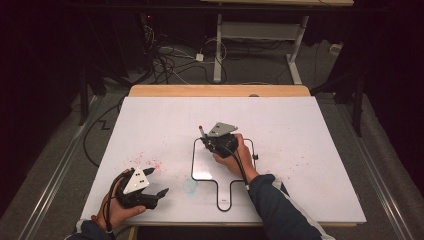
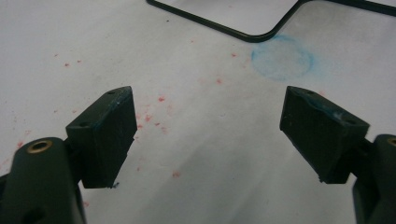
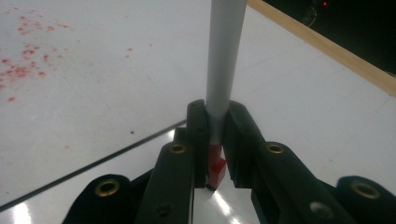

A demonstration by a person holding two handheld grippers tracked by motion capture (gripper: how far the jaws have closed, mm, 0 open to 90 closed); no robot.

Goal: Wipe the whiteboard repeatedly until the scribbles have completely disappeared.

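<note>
Two grippers over white desk [image 1: 300, 130], dark room, cables on floor.
Right gripper [image 3: 215, 140] jaws clamped on marker [image 3: 225, 51]; left gripper [image 2: 208, 135] jaws wide, empty; red specks [image 2: 161, 99], blue smudge [image 2: 281, 58].

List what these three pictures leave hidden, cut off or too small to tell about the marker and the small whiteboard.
- Marker: right gripper view, its upper end is cut off by the top edge.
- Marker's red tip: right gripper fingers cover its sides.
- Small whiteboard: high view, the hand hides its middle; any drawing there is unseen.
- Small whiteboard's frame: left gripper view, top edge crops it.
</note>
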